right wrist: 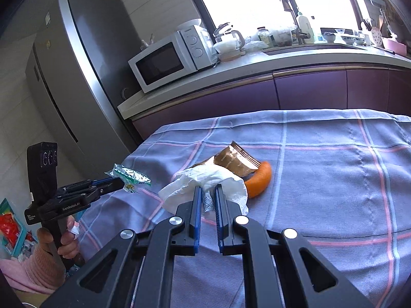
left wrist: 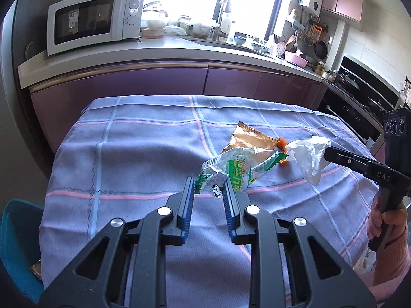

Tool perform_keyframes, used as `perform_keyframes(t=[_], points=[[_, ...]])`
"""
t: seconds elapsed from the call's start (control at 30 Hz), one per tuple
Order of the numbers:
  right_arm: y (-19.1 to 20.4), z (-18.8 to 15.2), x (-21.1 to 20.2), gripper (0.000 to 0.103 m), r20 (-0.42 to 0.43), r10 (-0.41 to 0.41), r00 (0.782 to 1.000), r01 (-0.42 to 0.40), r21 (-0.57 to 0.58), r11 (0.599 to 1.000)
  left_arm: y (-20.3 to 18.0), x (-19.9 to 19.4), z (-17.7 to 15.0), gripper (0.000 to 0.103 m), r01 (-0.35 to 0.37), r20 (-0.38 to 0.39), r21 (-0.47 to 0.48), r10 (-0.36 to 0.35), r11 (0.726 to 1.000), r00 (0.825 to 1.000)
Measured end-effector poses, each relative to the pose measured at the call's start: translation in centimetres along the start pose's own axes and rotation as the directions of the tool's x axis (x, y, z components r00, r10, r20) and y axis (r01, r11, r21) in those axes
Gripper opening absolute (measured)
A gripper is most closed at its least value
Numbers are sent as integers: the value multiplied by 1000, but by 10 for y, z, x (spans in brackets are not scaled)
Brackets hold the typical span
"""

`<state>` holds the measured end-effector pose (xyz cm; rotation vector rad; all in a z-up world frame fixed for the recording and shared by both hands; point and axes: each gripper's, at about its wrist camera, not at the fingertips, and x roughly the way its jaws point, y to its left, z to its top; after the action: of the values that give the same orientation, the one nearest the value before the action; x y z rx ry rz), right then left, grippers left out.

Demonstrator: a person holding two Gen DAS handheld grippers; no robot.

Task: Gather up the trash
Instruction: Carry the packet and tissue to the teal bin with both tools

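1. My left gripper (left wrist: 208, 188): clamped on a clear wrapper (left wrist: 231, 169) with green print; the wrapper is pinched at its near end between the blue pads and raised off the cloth; from the right wrist it shows as a crumpled wad at the tips (right wrist: 120, 181).
2. My right gripper (right wrist: 207, 192): jaws drawn nearly together, gripping a white tissue (right wrist: 205, 182); the tissue bunches out to both sides of the fingers; from the left wrist it hangs from the tips, above the cloth (left wrist: 309, 157).
3. Brown wrapper (right wrist: 237, 161): foil, crimped edge, lying on the cloth just behind the tissue; partly hidden by the clear wrapper in the left view (left wrist: 248, 140).
4. Orange peel (right wrist: 259, 181): curved piece on the cloth, touching the brown wrapper's right side.
5. Worktop (left wrist: 133, 154): table under a blue-grey cloth with pink and pale checks; it carries the brown wrapper and peel near its middle.
6. Hands: right hand (left wrist: 385, 217) on its gripper's handle, pink sleeve below; left hand (right wrist: 63, 241) likewise.
7. Background: white microwave (left wrist: 95, 19) on a far counter with purple cabinet fronts; grey fridge (right wrist: 84, 71) at left; bright window behind the sink clutter.
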<state>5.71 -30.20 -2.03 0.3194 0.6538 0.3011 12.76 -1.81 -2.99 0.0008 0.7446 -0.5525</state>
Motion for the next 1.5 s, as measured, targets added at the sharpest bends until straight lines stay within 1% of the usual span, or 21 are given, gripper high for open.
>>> perform_keyframes(t=[0.13,0.3,0.5,0.93,1.13,1.5], points=[[18,-1,9,9,-10,50,999,-51,-17,999,13,-21,-13,23,-29,9,-32,29,999,1000],[43,-5,27,9,-43,107,993,-109,-44,993,29,-43,-27,23,-65,22,-65,67,996,998],[71,-8,40,9,-73,157,985,-162,-78,984,45,-60,-39,23,-87,24,-108,90,990,996],[107,-9,61,9,-125,220,968,-235,-122,964,72,-91,-62,23,-145,40,-182,155,973,987],[127,-9,71,9,-147,246,958,-268,-148,952,90,-103,-72,23,-150,42,-237,165,960,985],[158,-8,86,9,-184,287,940,-320,-188,929,111,-121,-86,23,-190,52,-285,213,940,976]])
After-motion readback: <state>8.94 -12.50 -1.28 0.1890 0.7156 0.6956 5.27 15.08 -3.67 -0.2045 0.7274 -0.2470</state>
